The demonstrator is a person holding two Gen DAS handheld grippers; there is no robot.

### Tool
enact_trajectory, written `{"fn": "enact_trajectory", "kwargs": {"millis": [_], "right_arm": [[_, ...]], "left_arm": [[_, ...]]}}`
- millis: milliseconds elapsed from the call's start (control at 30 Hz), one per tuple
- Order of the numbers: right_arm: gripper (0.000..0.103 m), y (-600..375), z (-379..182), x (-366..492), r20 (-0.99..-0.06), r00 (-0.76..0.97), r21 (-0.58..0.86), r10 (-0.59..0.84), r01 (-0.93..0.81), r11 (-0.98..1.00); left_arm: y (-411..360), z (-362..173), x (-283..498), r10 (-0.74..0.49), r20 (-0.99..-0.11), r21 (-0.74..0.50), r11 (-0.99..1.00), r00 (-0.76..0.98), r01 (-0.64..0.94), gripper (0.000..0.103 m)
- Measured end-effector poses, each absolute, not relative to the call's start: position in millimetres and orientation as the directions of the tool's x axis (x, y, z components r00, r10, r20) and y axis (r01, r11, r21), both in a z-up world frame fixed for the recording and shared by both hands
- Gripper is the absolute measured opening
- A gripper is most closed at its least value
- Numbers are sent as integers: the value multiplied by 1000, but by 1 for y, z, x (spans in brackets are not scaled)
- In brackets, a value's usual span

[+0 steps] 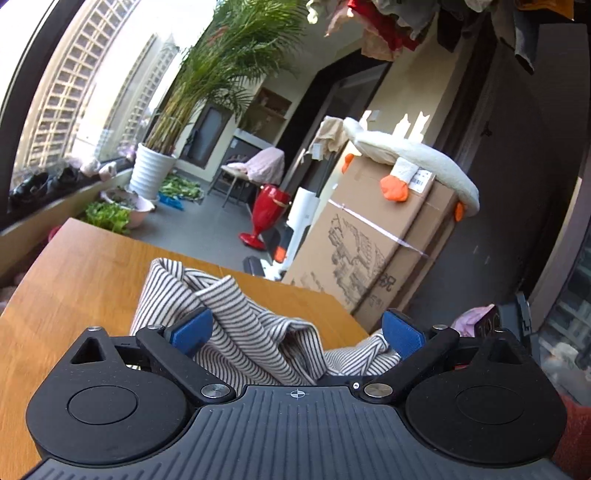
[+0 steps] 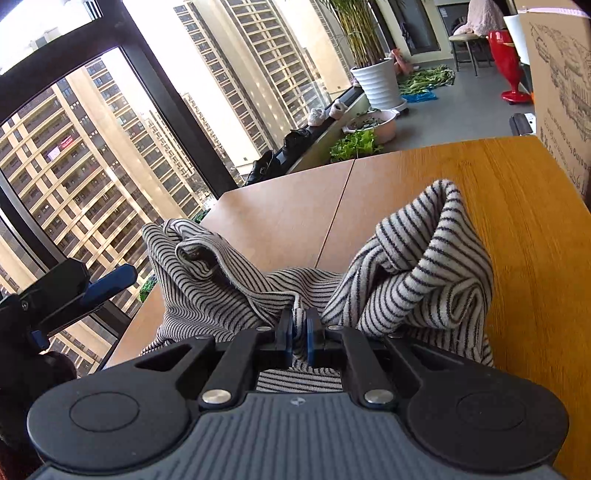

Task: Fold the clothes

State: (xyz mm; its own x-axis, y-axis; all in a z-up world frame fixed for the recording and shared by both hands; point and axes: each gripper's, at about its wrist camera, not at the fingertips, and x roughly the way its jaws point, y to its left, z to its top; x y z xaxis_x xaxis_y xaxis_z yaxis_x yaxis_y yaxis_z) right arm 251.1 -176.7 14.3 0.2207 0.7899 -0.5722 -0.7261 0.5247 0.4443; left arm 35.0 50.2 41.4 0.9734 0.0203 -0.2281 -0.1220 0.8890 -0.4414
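R tool (image 2: 299,332) clamped on striped garment (image 2: 424,258)

Likely a high-rise home's enclosed balcony: wooden table (image 2: 461,192), potted palm (image 1: 155,173), shoes (image 2: 273,158) on the sill, hanging laundry (image 1: 388,26), apartment towers (image 2: 92,155) outside.

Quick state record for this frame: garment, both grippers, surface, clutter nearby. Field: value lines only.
garment: striped garment, bunched and crumpled, not yet folded flat
left gripper: open, blue pads spread either side of the cloth
right gripper: shut on striped garment, pinching a fold
surface: wooden table
nearby: cardboard box beside the table, plush goose lying on top of it
background: potted palm by the window
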Motion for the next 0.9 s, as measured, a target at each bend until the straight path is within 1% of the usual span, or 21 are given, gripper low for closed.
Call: {"fn": "enact_trajectory", "kwargs": {"millis": [133, 233, 267, 367, 400, 433, 467, 500, 533, 600, 667, 733, 767, 800, 833, 867, 900], "right_arm": [[6, -181, 11, 243, -545, 240, 449, 804, -726, 521], [6, -187, 8, 240, -532, 248, 453, 810, -725, 519], [6, -190, 7, 239, -527, 249, 457, 813, -723, 518], [4, -197, 3, 235, -517, 258, 463, 816, -718, 520], [4, -199, 3, 233, -517, 261, 460, 816, -719, 521], [4, -202, 3, 232, -517, 263, 455, 815, -722, 522], [4, -204, 4, 231, -517, 262, 450, 815, -726, 520], [4, -204, 5, 232, -516, 259, 444, 816, -734, 514], [4, -205, 8, 234, -516, 258, 436, 817, -742, 510], [6, -207, 20, 232, -508, 272, 401, 817, -765, 504], [9, -210, 38, 225, -477, 299, 352, 827, -797, 491], [12, -213, 62, 222, -418, 348, 293, 839, -822, 487], [21, -212, 71, 224, -394, 378, 270, 838, -824, 499], [33, -212, 79, 226, -369, 407, 246, 836, -824, 510], [36, -211, 83, 231, -361, 426, 241, 830, -817, 524], [36, -209, 79, 240, -381, 434, 258, 817, -798, 544], [36, -207, 71, 249, -424, 438, 276, 792, -771, 574]], "left_arm": [[47, 60, 48, 120, -258, -343, 916, 959, -206, 102], [52, 73, 67, 178, -254, -292, 923, 951, -251, 103], [56, 74, 76, 198, -278, -280, 919, 940, -276, 103], [73, 57, 108, 254, -420, -267, 883, 871, -386, 103], [76, 47, 113, 254, -460, -273, 871, 851, -408, 103], [78, 38, 114, 248, -485, -281, 864, 838, -418, 100], [77, 30, 111, 244, -499, -283, 861, 831, -423, 93], [75, 24, 107, 240, -513, -279, 862, 824, -424, 63], [73, 19, 103, 243, -522, -266, 864, 818, -427, 61], [66, 13, 91, 252, -512, -231, 880, 821, -415, 61], [60, 10, 80, 259, -506, -201, 892, 823, -404, 64], [56, 8, 75, 263, -501, -188, 897, 825, -400, 66], [55, 6, 74, 263, -500, -187, 897, 825, -399, 67], [55, 5, 73, 262, -500, -192, 896, 826, -400, 68], [57, 5, 71, 258, -500, -202, 893, 827, -401, 70], [58, 4, 69, 255, -500, -213, 890, 828, -402, 70], [59, 3, 67, 250, -499, -224, 887, 829, -403, 72]]}}
